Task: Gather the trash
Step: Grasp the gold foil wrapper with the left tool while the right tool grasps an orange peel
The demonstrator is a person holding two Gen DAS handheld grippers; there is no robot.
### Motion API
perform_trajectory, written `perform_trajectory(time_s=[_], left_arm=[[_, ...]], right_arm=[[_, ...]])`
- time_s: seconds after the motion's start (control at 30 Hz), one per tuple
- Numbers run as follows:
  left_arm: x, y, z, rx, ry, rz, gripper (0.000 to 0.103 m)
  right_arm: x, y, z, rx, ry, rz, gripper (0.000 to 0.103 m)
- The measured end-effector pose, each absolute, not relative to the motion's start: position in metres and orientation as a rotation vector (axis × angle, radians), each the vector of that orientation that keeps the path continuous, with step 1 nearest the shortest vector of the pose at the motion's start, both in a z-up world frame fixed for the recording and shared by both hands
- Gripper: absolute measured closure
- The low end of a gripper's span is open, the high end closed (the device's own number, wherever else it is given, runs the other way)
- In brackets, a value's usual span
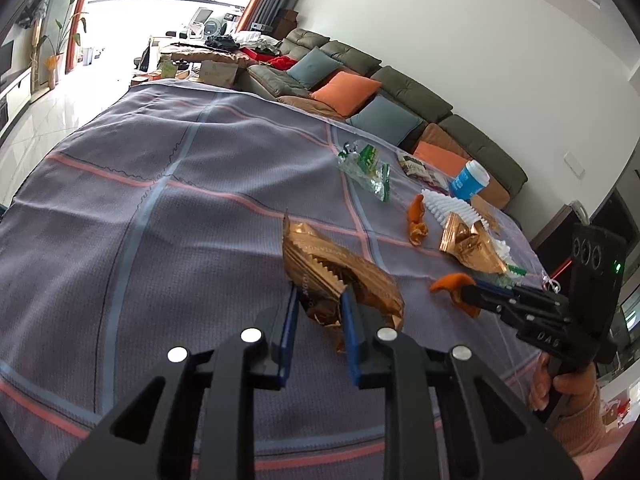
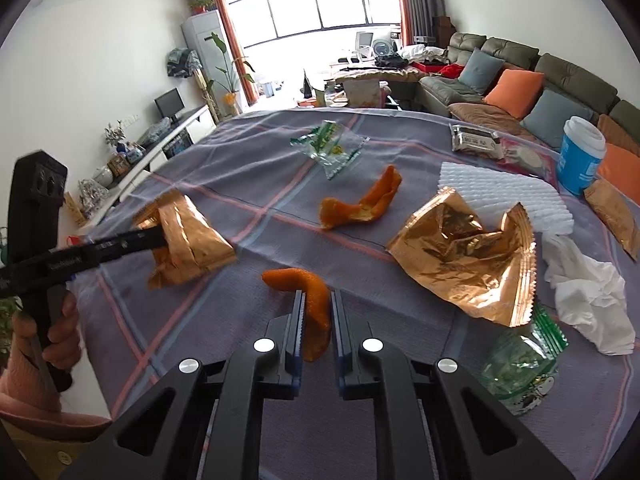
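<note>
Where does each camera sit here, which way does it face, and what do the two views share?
Left wrist: on the left claw, looking across the table toward the sofa; shows it gripping a gold wrapper.
Right wrist: on the right claw, facing the window; shows it gripping an orange peel.
Shared: each shows the other claw, wrapper, peel.

The table cloth [image 2: 248,184] is seen as grey-purple w/ pink & blue stripes in a big check. The crumpled wrappers [image 2: 464,256] are shiny copper-gold. The peels [image 2: 360,208] are orange. The clear bag [image 2: 330,148] is printed green & white. The cup [image 2: 580,156] is blue w/ a white lid. The tissue [image 2: 588,292] & foam sheet [image 2: 500,188] are white. Each tool [image 2: 318,312] is black w/ blue pads.
</note>
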State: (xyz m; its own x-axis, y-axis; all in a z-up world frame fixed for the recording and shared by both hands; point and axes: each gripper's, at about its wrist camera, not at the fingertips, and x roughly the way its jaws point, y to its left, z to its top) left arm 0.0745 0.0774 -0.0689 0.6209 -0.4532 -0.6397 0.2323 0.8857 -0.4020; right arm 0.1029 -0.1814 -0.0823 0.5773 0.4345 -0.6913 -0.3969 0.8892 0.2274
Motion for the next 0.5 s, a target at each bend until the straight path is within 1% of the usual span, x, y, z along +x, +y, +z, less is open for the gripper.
perform_trajectory(time_s=[0.5], left_arm=[[0.053, 0.096, -0.057, -0.316, 0.763, -0.394, 0.081]], right_arm=[[0.109, -0.155, -0.073, 0.119, 0.792, 0.592, 0.091]])
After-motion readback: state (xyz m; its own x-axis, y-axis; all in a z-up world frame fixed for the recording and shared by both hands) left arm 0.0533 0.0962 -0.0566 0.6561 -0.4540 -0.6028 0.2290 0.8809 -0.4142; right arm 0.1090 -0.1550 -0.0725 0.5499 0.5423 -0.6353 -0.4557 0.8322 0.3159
